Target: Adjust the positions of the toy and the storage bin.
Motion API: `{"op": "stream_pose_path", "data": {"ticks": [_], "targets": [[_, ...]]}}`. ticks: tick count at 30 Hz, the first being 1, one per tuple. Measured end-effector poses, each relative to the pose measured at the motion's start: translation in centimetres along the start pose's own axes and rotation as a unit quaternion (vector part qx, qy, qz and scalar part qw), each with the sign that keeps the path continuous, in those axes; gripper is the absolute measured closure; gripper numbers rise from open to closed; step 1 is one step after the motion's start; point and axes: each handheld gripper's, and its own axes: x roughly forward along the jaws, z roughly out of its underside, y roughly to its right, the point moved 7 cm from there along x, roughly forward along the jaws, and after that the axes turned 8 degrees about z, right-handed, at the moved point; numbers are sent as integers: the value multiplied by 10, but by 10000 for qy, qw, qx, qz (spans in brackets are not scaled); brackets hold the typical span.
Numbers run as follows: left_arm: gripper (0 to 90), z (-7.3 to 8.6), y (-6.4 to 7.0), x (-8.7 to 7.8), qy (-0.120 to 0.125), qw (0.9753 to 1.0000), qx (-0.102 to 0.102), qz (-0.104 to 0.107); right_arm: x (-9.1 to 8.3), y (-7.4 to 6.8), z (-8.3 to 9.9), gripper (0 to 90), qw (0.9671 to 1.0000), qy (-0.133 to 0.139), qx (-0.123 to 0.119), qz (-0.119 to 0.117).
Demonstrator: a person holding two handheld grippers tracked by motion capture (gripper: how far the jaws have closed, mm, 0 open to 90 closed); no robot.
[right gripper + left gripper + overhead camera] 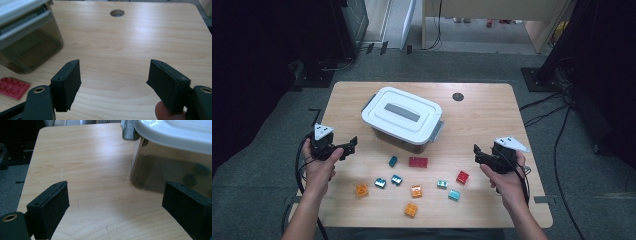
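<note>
Altogether: 1 lidded box [402,118], 3 orange bricks [362,190], 2 red bricks [418,162], 5 blue bricks [393,161].

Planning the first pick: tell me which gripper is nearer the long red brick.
Right. The right gripper hovers just right of the long red brick; the left gripper is farther off, beyond the box's left corner.

Wooden table [492,115] on grey carpet [272,150]

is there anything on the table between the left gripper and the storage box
No. In the high view, only bare wood lies between the left gripper and the storage box; the left gripper view shows the same bare stretch up to the box's wall.
</note>
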Motion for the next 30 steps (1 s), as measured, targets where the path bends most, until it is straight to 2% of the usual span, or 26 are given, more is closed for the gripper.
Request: {"op": "stream_pose_path", "data": {"ticks": [5,7,9,11,13,16,21,24,27,30], "targets": [[72,-14,4,9,66,9998,-7,184,4,-20,-13,326,9999,96,3,-109],[165,-19,6,11,137,9998,-23,174,5,-28,-17,349,9998,111,-41,-181],[165,-24,9,14,159,9994,-53,309,6,-36,-19,366,9995,124,-44,-271],[169,-27,10,17,162,9994,-44,311,7,-42,-21,380,9994,110,-39,-334],[242,-31,10,21,186,9993,-87,321,7,-48,-22,391,9991,102,-2,-411],[253,-39,15,27,258,9980,-210,542,9,-55,-26,410,9987,78,79,-497],[279,-49,20,35,281,9975,-216,618,14,-69,-32,451,9985,99,161,-513],[284,-52,21,37,293,9962,-276,766,19,-77,-32,476,9982,50,188,-560],[288,-55,24,37,383,9941,-312,969,24,-84,-32,493,9969,-44,354,-695],[292,-58,26,39,391,9936,-337,1001,29,-89,-34,521,9953,-78,565,-782]]}}
